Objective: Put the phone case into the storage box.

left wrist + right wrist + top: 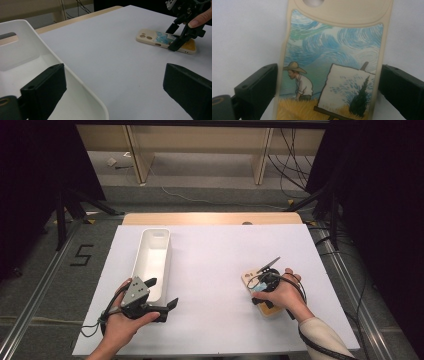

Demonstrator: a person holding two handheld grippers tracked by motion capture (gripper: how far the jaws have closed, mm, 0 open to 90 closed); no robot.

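- Tabletop (215, 270): covered by a white sheet.
- White bin (152, 262): stands left of centre, long side running away from the person.
- Left tool (161, 296): jaws spread wide, holding nothing, just beside the bin's near end.
- Right tool (327, 87): jaws parted, straddling the phone case (152, 37), which lies flat, right of centre.

Painted phone case (334, 65), flat between spread right gripper (327, 95) jaws

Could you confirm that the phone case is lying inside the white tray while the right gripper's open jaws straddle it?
Not quite: the phone case lies flat on the white table cover, well apart from the white tray, as the high view shows. The rest holds: the right gripper has its open jaws on either side of the case.
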